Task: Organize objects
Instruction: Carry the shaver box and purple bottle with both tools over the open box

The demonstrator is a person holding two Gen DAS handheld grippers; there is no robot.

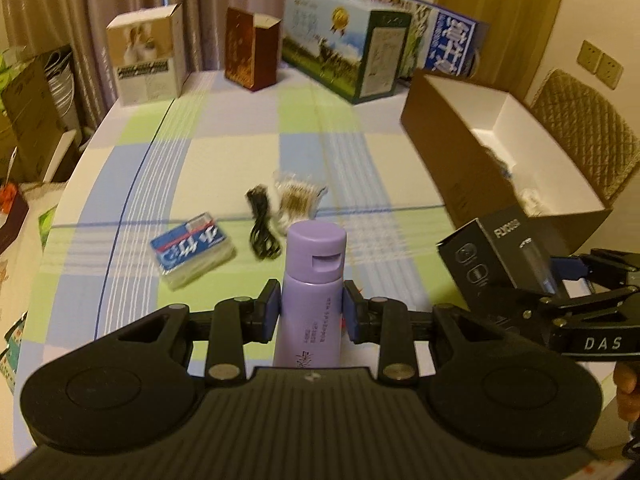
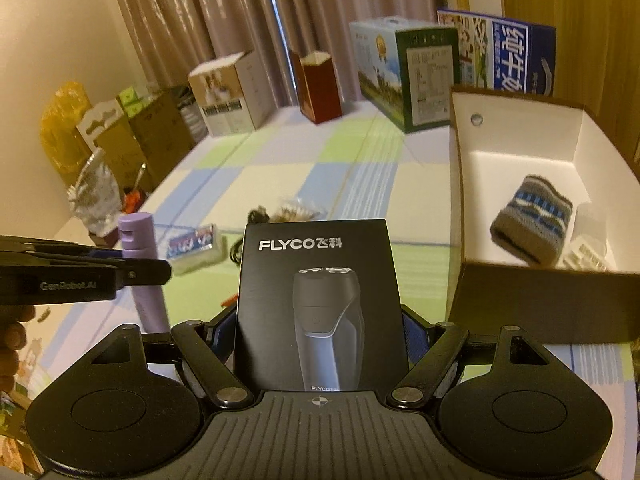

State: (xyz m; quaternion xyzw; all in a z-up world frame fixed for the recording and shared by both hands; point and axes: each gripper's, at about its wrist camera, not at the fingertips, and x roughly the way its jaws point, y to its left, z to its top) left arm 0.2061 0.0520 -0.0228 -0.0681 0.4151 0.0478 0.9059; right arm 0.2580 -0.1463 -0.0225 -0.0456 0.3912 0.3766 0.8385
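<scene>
We read "FLYCO飞科" on the black shaver box point(image 2: 318, 308), "GenRobot.AI" on the left gripper point(image 2: 132, 274), and "DAS" on the right gripper point(image 1: 560, 304).

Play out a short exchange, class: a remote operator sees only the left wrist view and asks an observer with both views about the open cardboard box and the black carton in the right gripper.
Operator: My view blurs the inside of the cardboard box. What lies in it?
Observer: A grey knitted band with blue and white stripes lies on its white floor.
Operator: I see only a side of the black carton in the right gripper. What is on its front?
Observer: The word FLYCO above a picture of an electric shaver.
</scene>
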